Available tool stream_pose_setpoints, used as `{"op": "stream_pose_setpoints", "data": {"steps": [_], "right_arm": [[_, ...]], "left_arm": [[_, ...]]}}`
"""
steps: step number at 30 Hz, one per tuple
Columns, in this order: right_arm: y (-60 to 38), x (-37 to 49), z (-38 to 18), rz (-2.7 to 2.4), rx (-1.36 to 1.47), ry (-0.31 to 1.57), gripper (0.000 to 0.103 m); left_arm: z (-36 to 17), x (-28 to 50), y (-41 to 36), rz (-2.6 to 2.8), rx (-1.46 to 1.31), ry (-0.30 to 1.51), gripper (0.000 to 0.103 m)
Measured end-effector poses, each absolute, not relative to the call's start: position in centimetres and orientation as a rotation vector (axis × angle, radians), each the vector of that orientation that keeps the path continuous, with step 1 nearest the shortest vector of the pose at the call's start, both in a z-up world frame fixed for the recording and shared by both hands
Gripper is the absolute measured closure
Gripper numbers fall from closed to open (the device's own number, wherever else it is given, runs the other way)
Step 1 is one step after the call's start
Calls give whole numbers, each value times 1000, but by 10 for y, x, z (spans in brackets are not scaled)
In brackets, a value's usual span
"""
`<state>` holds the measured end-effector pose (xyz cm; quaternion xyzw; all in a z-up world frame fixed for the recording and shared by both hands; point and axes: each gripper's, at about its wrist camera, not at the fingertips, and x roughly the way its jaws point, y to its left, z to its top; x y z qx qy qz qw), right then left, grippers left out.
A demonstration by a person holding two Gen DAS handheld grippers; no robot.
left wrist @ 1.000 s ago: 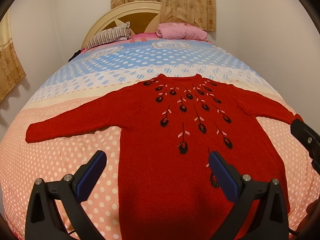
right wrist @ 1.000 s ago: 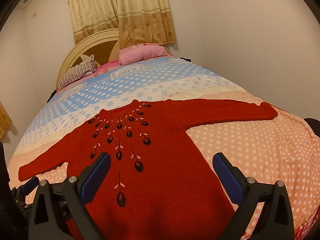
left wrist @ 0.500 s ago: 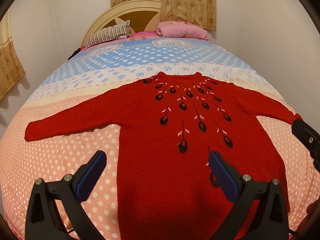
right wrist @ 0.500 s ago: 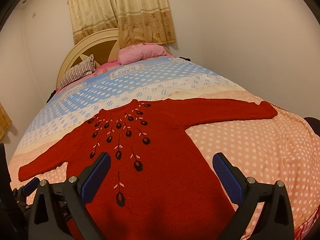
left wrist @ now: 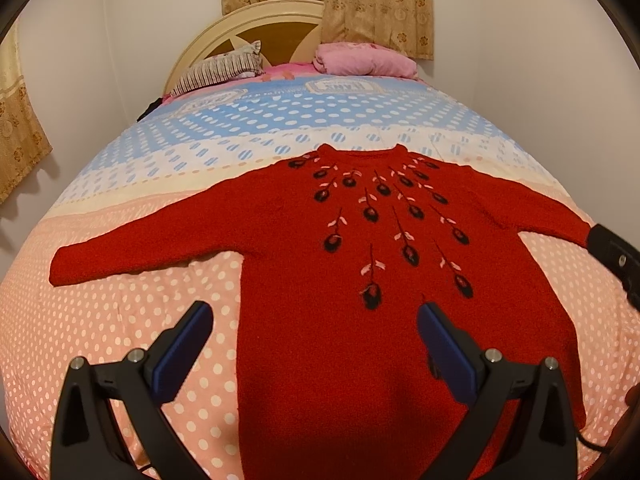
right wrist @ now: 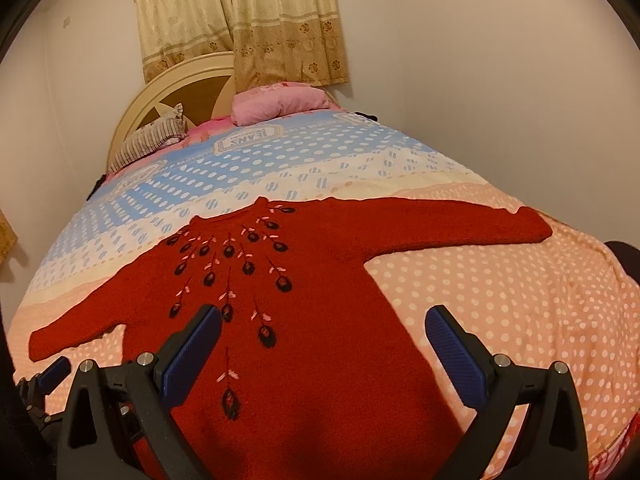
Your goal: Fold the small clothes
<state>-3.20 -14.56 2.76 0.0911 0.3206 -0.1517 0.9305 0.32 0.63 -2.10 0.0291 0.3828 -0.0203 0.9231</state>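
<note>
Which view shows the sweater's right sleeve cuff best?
The right wrist view: the red sweater lies flat and its right sleeve cuff is fully visible there. In the left wrist view that cuff sits at the frame edge, partly hidden behind the right gripper.

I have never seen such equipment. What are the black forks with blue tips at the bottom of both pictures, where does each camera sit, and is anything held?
No robot is here: a person holds one two-finger gripper in each hand, and a camera on each looks forward along its fingers. One picture shows the left gripper, the other the right gripper. The blue tips are their finger pads. Both stand open and hold nothing. A red sweater with dark flower embroidery lies flat, sleeves spread, on the dotted bed cover. A striped pillow and a pink pillow lie by the headboard.
</note>
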Motion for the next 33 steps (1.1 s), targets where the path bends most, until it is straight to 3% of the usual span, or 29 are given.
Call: {"op": "stream_pose_setpoints", "data": {"steps": [28, 33], "right_arm": [[-226, 41, 7, -418, 172, 715, 1], [-300, 51, -2, -511, 232, 689, 12]], "left_arm": [[-62, 89, 36, 54, 18, 770, 0], [-91, 98, 34, 51, 28, 821, 0]]}}
